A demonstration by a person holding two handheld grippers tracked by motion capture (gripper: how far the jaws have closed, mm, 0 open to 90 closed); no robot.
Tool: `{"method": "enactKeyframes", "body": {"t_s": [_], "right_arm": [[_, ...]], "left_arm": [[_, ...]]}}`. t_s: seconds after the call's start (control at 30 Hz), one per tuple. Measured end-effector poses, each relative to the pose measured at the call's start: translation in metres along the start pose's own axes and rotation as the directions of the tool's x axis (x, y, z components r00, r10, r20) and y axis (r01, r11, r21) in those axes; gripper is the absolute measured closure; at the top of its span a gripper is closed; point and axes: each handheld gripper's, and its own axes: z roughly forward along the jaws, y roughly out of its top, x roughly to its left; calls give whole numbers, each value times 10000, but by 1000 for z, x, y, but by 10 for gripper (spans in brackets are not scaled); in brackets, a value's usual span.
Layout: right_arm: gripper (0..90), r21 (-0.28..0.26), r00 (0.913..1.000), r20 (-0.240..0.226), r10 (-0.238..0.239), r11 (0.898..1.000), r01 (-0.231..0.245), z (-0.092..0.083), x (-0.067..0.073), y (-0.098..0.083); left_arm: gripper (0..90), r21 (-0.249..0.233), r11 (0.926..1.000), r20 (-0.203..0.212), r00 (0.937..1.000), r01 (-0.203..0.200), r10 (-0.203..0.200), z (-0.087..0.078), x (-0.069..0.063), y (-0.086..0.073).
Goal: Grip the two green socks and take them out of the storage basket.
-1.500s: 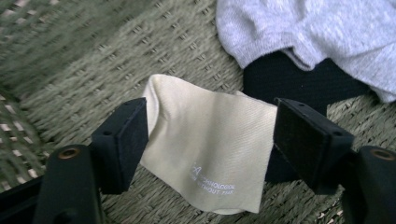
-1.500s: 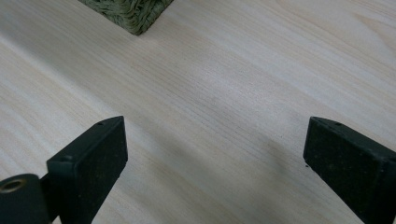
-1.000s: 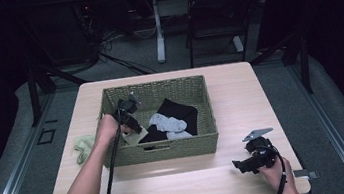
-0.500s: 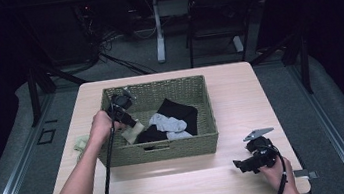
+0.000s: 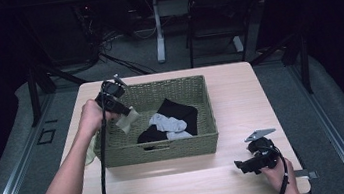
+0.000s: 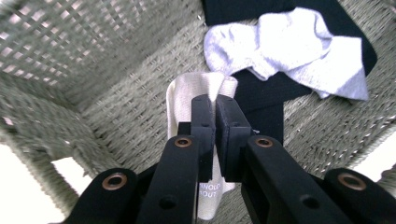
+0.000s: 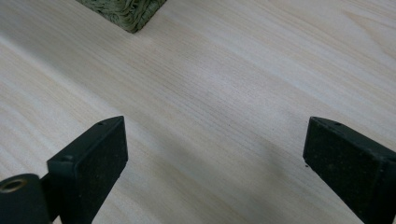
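A cream sock [image 6: 201,100] is pinched in the closed left gripper [image 6: 215,109] above the woven basket [image 5: 166,148], best lifted straight clear, while the right gripper [image 5: 243,164] is held open at lower right.

Grey sock [image 5: 168,125] and black cloth [image 5: 182,112]

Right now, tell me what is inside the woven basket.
In the woven basket: black cloth, grey-white socks, and a cream sock pinched by the left gripper. Anything beneath the black cloth is hidden.

Each black tool [image 5: 120,109] has brass-ringed pivot holes (a black cable [image 5: 103,176] trails).
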Motion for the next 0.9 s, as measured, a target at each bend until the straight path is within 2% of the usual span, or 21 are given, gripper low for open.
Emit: {"method": "enactKeyframes", "body": {"t_s": [0.17, 0.2, 0.23, 0.43, 0.67, 0.9], "right_arm": [[60, 43, 10000, -6, -74, 10000, 74, 0, 1, 0], [60, -229, 10000, -87, 38, 9997, -40, 2, 2, -1], [60, 58, 9999, -59, -138, 9999, 139, 0, 1, 1], [62, 3, 10000, -64, -37, 10000, 37, 0, 1, 0], [62, 146, 9999, -10, -116, 9998, 116, -2, 1, -1], [64, 237, 9998, 88, -170, 9996, 168, -1, 2, 0]], "left_arm": [[870, -118, 9998, -151, 9997, -172, 171, -15, -4, 5], [870, -162, 9997, -162, 9997, -202, 200, -18, -5, 6], [870, -189, 9995, -205, 9995, -263, 259, -22, -7, 7], [870, -193, 9989, -346, 9985, -426, 420, -37, -8, 11], [870, -643, 9973, -505, 9982, -344, 311, -60, -5, 14], [869, -1127, 9933, -831, 9964, -269, 176, -94, 0, 13]]}}
